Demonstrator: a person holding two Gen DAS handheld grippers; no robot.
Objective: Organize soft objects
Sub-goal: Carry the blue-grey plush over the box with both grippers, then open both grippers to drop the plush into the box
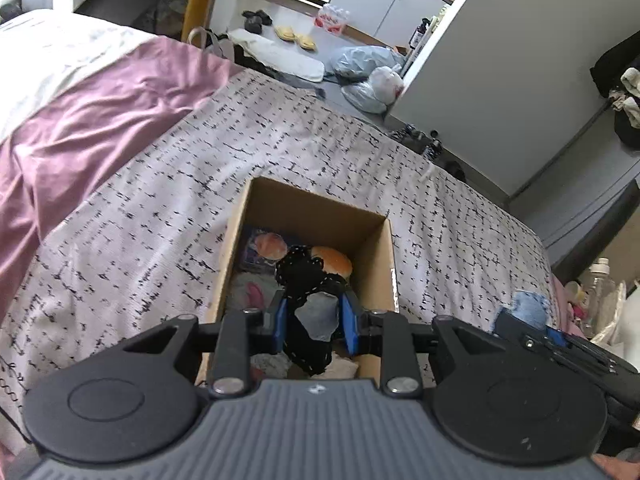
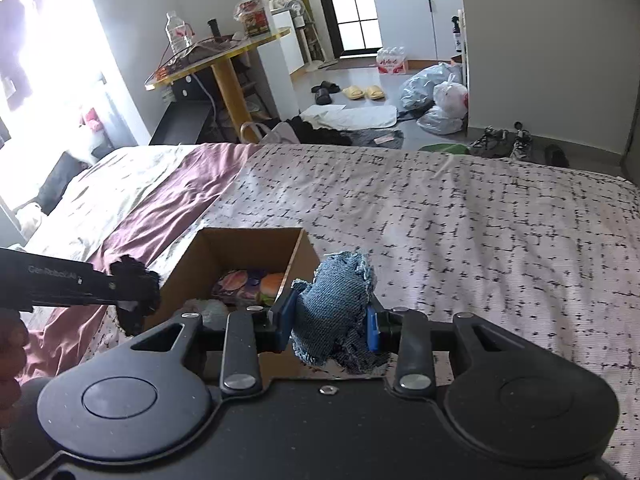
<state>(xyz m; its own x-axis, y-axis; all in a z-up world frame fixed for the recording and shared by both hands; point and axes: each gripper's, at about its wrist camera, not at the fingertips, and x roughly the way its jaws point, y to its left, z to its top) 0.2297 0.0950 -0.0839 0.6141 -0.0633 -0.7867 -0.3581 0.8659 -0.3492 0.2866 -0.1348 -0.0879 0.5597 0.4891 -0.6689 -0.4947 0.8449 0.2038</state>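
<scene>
Box [image 1: 376,256] w/ 2 buns [image 1: 332,260], L gripper [image 1: 314,322] clamps black cloth [image 1: 308,280] over it.

The box [image 1: 308,216] is brown cardboard, dull and smooth. The bed [image 2: 460,216] wears a rough woven cloth cover, pale with black dashes, and a soft, slightly shiny purple sheet [image 1: 92,116]. The left claw [image 1: 314,320] is dull black plastic with blue pads and shiny metal screws; it pinches a black fuzzy cloth [image 1: 308,280]. The right claw [image 2: 332,320] pinches a blue denim cloth [image 2: 336,300] with frayed, rough edges.
</scene>
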